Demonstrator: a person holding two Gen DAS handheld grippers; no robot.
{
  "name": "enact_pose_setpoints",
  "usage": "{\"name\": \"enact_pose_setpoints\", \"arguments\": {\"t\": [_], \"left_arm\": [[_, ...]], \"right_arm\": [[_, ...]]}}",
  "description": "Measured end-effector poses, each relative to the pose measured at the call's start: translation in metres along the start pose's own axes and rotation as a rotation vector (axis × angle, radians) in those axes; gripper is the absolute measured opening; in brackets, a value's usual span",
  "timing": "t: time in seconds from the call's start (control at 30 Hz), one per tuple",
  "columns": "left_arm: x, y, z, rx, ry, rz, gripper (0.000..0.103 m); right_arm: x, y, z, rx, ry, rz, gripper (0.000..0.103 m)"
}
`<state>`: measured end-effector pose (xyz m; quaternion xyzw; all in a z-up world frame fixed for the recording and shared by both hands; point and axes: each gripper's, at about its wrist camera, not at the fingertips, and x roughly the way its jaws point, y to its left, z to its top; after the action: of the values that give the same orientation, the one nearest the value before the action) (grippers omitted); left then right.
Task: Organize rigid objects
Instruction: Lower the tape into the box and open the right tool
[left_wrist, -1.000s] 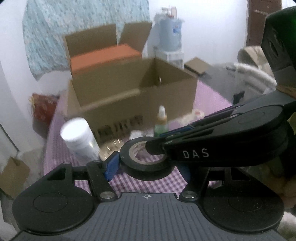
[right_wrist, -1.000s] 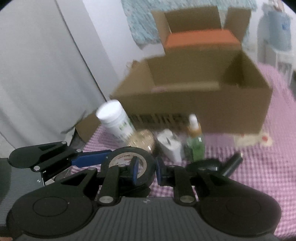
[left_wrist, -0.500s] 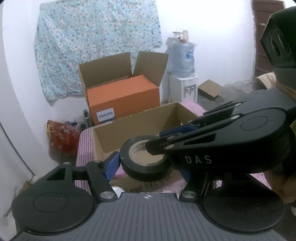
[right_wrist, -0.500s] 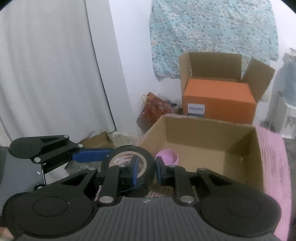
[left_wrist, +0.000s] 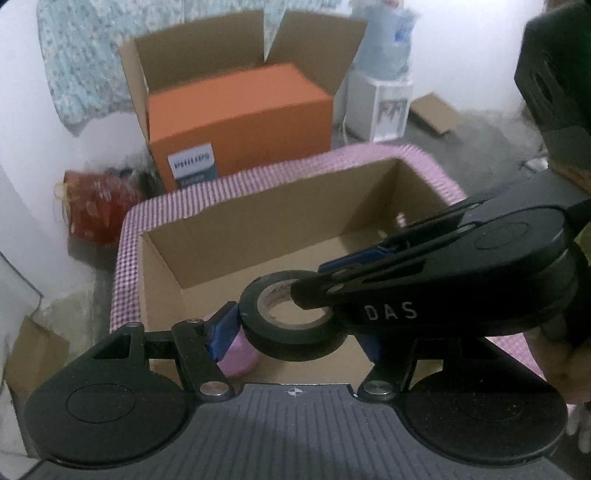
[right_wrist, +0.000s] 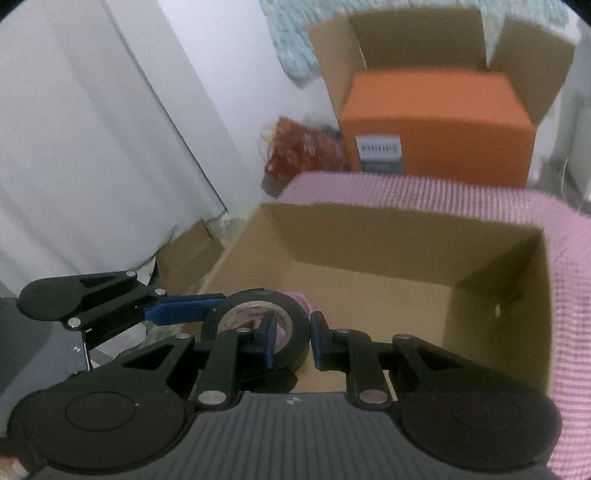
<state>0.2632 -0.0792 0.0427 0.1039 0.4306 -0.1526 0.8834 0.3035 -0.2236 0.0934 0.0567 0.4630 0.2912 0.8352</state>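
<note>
a roll of black tape (left_wrist: 295, 317) is held above the open cardboard box (left_wrist: 258, 236) by both tools at once. the left hand-held gripper (left_wrist: 295, 332) is spread across the whole roll, its blue pads (left_wrist: 223, 328) pressed against the outer sides, so the roll is clamped across its width. the right hand-held gripper (right_wrist: 291, 338) is narrowed onto the wall of the same roll (right_wrist: 258, 321): one blue pad (right_wrist: 269, 339) is seen inside the core and the other against the outside, the band being pinched between them. in the left wrist view the right tool is seen reaching in from the right, its tip laid over the ring. a pink round thing (left_wrist: 238, 354), partly hidden by the roll and a finger, is seen low in the box near its front wall. the box is set on a desk covered with a pink checked cloth (left_wrist: 125, 266). behind the desk an orange box (left_wrist: 236, 118) is seen inside a larger open carton (left_wrist: 207, 48), with a red bag (left_wrist: 96, 206) on the floor beside it. a patterned cloth (left_wrist: 70, 74) is hung on the white wall, and a white curtain (right_wrist: 92, 147) is seen at the left of the right wrist view.
</note>
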Motion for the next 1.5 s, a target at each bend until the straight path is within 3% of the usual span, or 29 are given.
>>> {"name": "enact_pose_setpoints", "arguments": {"t": [0.33, 0.67, 1.0, 1.5], "left_arm": [[0.057, 0.008, 0.026, 0.026, 0.124, 0.117, 0.066], [0.091, 0.020, 0.032, 0.000, 0.205, 0.175, 0.067], [0.080, 0.018, 0.039, 0.020, 0.174, 0.192, 0.067], [0.042, 0.019, 0.036, 0.012, 0.128, 0.164, 0.067]], "right_arm": [[0.078, -0.039, 0.034, 0.058, 0.110, 0.029, 0.021], [0.123, -0.042, 0.046, 0.040, 0.150, 0.013, 0.021], [0.138, -0.053, 0.053, 0.054, 0.136, -0.040, 0.021], [0.114, -0.052, 0.050, 0.104, 0.149, 0.005, 0.021]]}}
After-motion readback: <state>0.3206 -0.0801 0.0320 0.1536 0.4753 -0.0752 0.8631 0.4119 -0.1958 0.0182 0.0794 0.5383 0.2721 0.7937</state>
